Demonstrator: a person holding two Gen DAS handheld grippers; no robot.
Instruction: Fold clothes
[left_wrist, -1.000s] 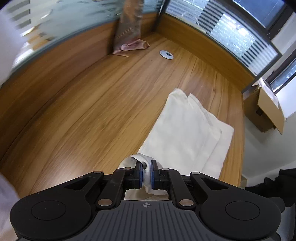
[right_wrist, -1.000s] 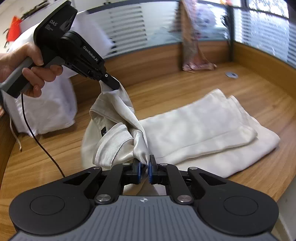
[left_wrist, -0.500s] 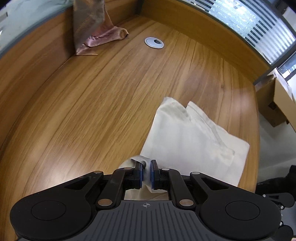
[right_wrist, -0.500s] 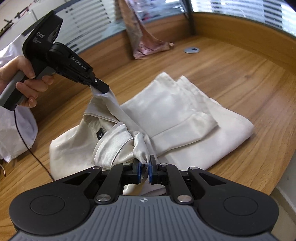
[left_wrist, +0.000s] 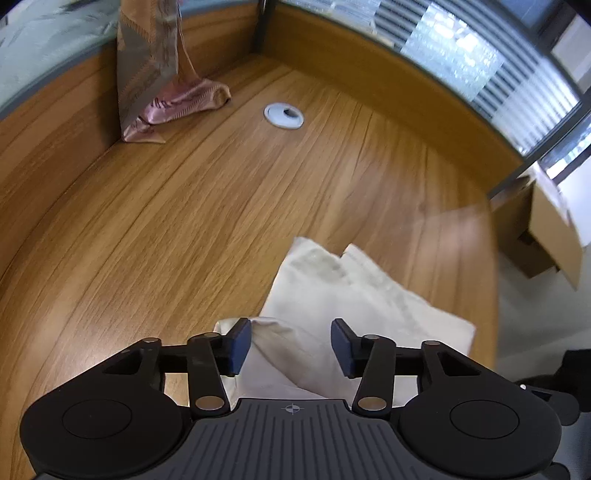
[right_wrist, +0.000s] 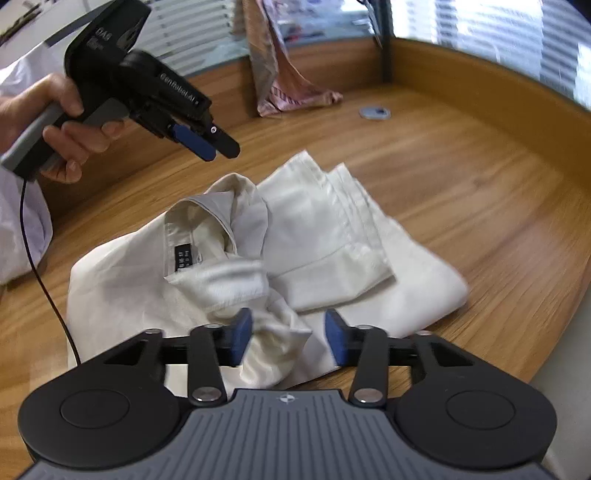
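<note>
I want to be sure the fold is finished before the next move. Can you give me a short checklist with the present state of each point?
1. Left gripper free of cloth: ok, jaws opening.
2. Right gripper free of cloth: ok, jaws opening, fabric between but unpressed.
3. White shirt fully on the table: ok.
4. Collar flat: not ok, bunched.
5. Fold edges aligned: cannot tell.

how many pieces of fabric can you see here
3: the cream shirt lying on the desk under both opening grippers, a pink patterned cloth draped in the far corner, and white cloth at the left edge.
</note>
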